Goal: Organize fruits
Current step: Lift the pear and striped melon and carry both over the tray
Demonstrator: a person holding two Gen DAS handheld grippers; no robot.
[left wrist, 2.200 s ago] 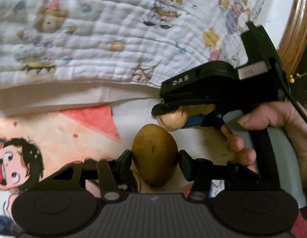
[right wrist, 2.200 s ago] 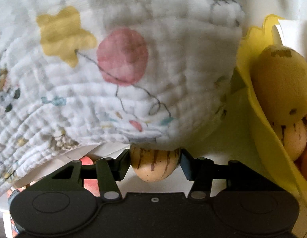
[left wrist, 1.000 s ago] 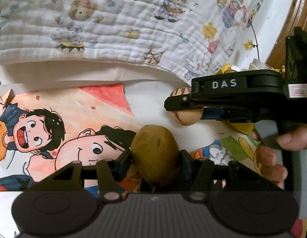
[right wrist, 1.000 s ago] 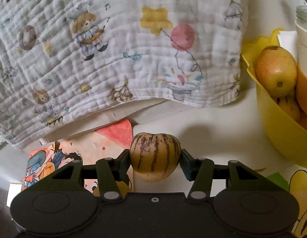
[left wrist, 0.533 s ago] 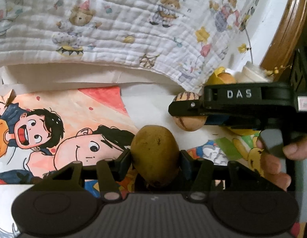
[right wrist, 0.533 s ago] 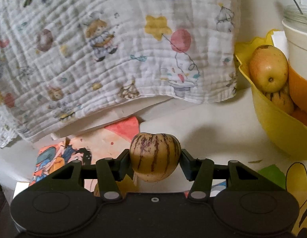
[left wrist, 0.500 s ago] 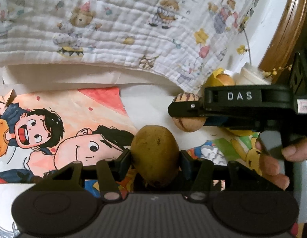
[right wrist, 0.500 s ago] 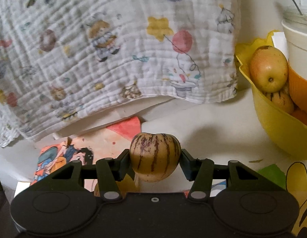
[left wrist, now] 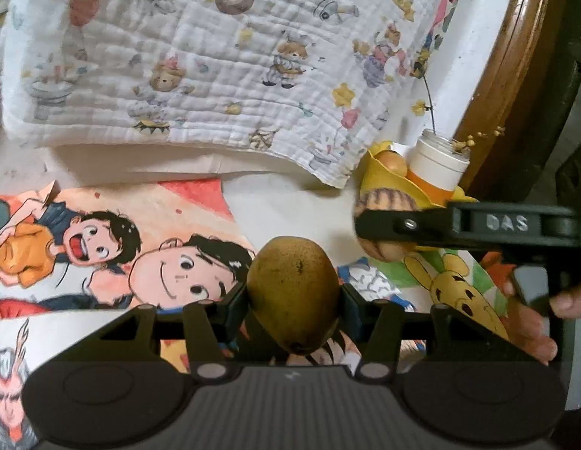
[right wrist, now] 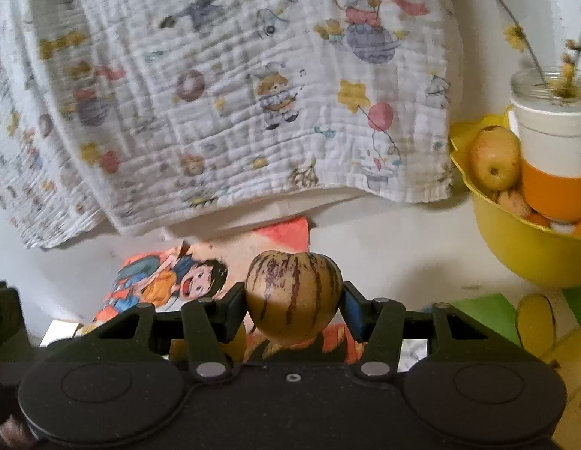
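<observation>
My left gripper is shut on a brown-yellow pear, held above the cartoon-printed mat. To its right in the left wrist view, the right gripper carries a striped round fruit, with a hand on its handle. In the right wrist view my right gripper is shut on that purple-striped yellow fruit. At the right edge a yellow bowl holds a pear and other fruit.
A white quilted blanket with cartoon prints is draped across the back. A white-and-orange jar with dried yellow flowers stands in the bowl. A brown wooden frame rises at the right. White tabletop lies between mat and bowl.
Both grippers have pulled back and risen with their fruit, so more blanket and mat show. The yellow bowl and jar have come further into both views.
</observation>
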